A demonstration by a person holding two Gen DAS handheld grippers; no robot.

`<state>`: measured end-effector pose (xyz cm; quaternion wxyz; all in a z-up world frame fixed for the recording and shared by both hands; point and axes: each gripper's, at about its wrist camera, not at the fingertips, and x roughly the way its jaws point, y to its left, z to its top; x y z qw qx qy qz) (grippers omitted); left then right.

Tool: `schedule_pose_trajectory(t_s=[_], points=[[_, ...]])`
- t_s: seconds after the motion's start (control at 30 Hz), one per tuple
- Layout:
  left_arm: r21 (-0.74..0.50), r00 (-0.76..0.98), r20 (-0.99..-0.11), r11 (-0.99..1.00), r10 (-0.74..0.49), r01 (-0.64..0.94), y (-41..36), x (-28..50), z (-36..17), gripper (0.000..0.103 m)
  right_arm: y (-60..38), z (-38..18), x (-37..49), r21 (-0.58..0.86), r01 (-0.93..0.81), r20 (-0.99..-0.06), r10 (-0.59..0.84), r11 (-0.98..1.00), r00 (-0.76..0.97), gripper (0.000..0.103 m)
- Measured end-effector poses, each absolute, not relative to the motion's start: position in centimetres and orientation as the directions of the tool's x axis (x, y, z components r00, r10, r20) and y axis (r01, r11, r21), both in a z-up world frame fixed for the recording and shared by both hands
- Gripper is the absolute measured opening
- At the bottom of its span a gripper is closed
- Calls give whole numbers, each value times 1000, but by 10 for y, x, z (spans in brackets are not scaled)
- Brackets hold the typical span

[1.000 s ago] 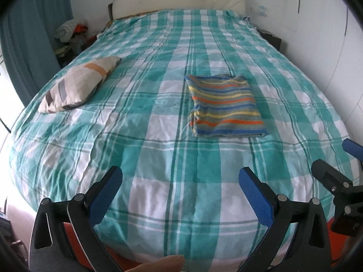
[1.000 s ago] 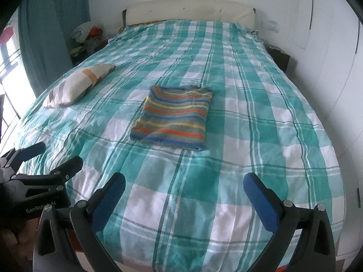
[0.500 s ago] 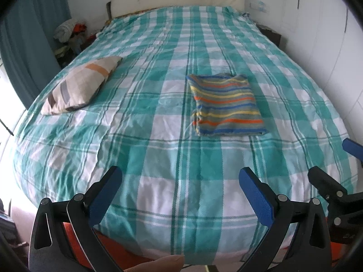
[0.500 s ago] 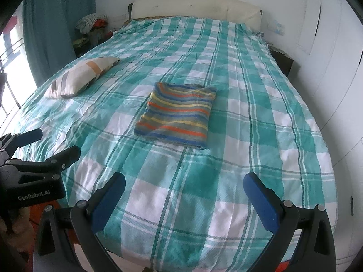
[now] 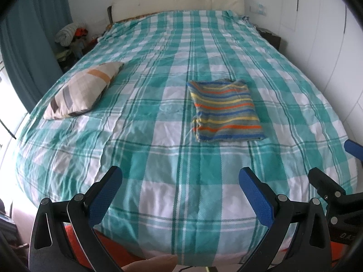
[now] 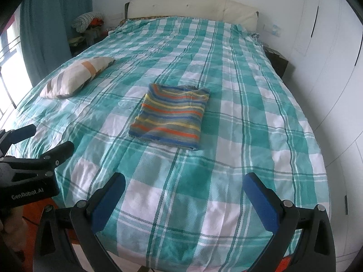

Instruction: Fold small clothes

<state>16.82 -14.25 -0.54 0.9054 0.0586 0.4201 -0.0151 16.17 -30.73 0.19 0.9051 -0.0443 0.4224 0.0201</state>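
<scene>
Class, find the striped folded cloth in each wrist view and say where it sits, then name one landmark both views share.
Left wrist view: the striped cloth lies right of centre on the bed.
Right wrist view: the striped cloth lies just left of centre.
Shared landmark: the pillow, on the bed's left side, apart from the cloth in both views.
</scene>
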Motion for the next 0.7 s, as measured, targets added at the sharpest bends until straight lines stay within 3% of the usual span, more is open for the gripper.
schedule_pose_trajectory(t_s=[0.7], points=[[77, 625, -780, 992, -1, 98, -141, 172, -13, 103, -314, 7, 168, -86, -58, -764, -28, 995, 645, 102]])
